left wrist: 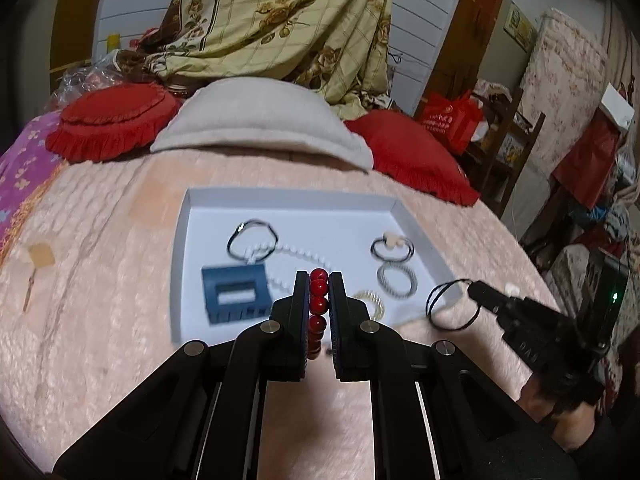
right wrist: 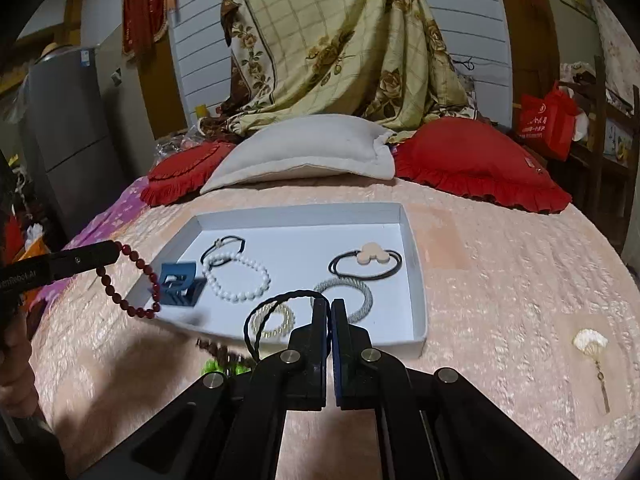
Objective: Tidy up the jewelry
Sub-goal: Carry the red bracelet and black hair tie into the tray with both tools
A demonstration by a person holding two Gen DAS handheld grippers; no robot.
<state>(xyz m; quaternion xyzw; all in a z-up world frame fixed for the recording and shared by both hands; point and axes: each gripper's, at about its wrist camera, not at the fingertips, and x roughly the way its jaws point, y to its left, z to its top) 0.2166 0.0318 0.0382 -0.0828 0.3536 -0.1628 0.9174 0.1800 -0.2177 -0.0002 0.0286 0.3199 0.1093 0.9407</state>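
A white tray (right wrist: 416, 280) lies on the pink bedspread. It holds a blue hair claw (right wrist: 178, 286), a white bead bracelet (right wrist: 236, 276), a black tie with a peach charm (right wrist: 372, 262), a grey twisted tie (right wrist: 352, 296), a pale bead ring (right wrist: 274, 318) and a thin black tie (right wrist: 224, 246). My left gripper (left wrist: 319, 280) is shut on a red bead bracelet (left wrist: 319, 300), which hangs over the tray's left edge in the right wrist view (right wrist: 128, 280). My right gripper (right wrist: 330, 304) is shut on a black braided hair tie (right wrist: 276, 312) above the tray's near edge.
A shell-shaped hairpin (right wrist: 592, 352) lies on the bedspread to the right of the tray. A green item and a dark bead string (right wrist: 220, 360) lie just in front of the tray. Red cushions (right wrist: 476, 160) and a grey pillow (right wrist: 304, 152) line the far side.
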